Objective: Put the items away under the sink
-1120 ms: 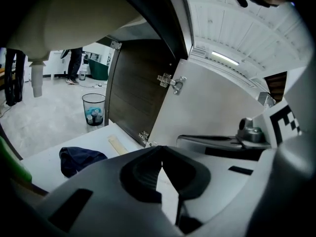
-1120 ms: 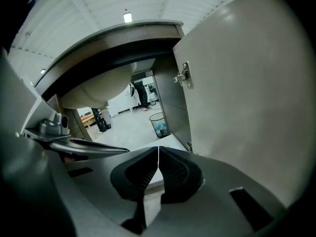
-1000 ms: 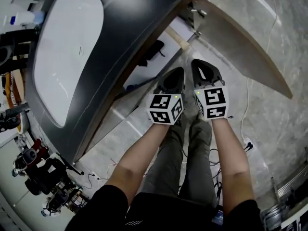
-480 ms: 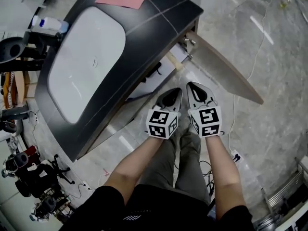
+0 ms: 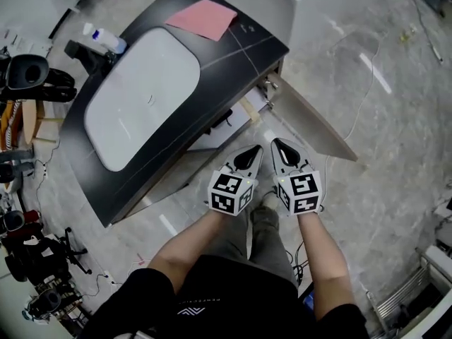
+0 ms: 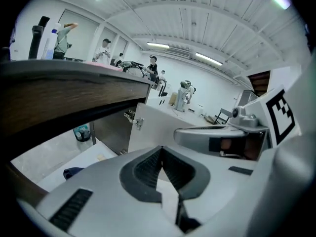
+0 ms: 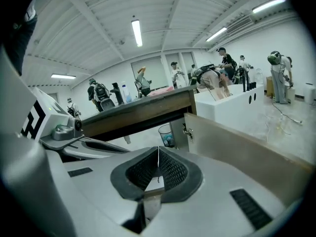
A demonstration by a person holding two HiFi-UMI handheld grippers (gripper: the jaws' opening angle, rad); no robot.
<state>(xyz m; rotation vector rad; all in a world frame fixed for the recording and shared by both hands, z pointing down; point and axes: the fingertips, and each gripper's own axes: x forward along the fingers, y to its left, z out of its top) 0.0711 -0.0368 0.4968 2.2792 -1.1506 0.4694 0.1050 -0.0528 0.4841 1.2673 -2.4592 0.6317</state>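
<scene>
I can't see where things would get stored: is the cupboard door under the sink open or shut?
Open: the cupboard door stands swung well out from the front of the sink counter.

This is a large lab or workshop hall, not a home. The dark sink counter (image 5: 244, 51) with its white basin (image 5: 141, 97) stands free as a mock-up on a polished grey floor (image 5: 402, 140). A loose cable (image 5: 366, 99) trails at the right, and black stands and gear (image 5: 35, 256) crowd the left. Far off, people (image 7: 212, 78) work among equipment under strip lights (image 7: 137, 32) and a white beamed ceiling (image 7: 98, 14).
</scene>
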